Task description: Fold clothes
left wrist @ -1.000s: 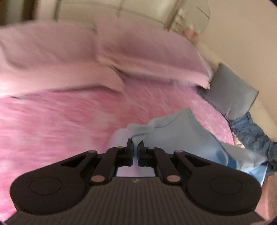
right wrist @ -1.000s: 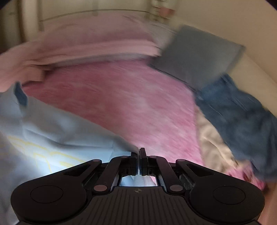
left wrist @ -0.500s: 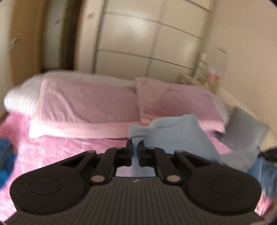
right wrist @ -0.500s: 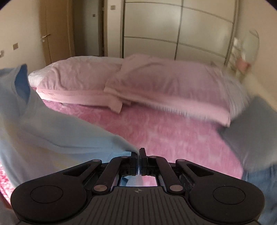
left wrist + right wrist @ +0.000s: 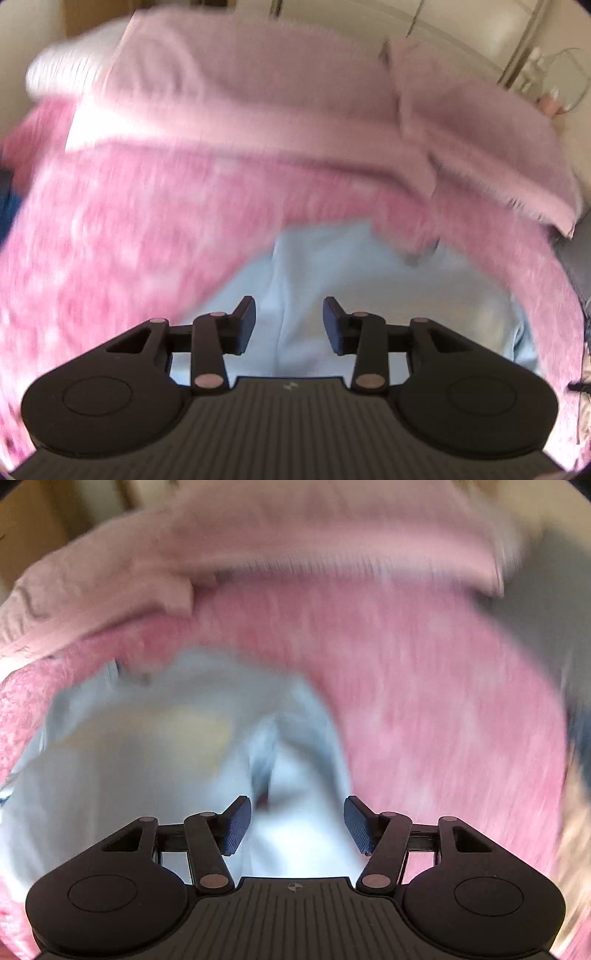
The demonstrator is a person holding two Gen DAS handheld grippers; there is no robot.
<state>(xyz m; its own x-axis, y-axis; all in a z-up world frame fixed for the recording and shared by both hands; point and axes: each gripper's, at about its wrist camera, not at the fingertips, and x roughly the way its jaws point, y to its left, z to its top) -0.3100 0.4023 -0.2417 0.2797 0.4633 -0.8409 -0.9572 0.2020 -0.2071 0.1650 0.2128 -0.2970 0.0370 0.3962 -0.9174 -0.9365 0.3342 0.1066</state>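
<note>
Below both opening tongs (image 5: 289, 325) (image 5: 297, 825) lies the blue garment (image 5: 369, 280) (image 5: 147, 775).

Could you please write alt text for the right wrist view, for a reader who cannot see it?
Blurred by motion, the right tongs are opening, nothing pinched between them, above a light blue garment spread on a pink bedspread. Pale pink pillows lie across the top of the view.
</note>
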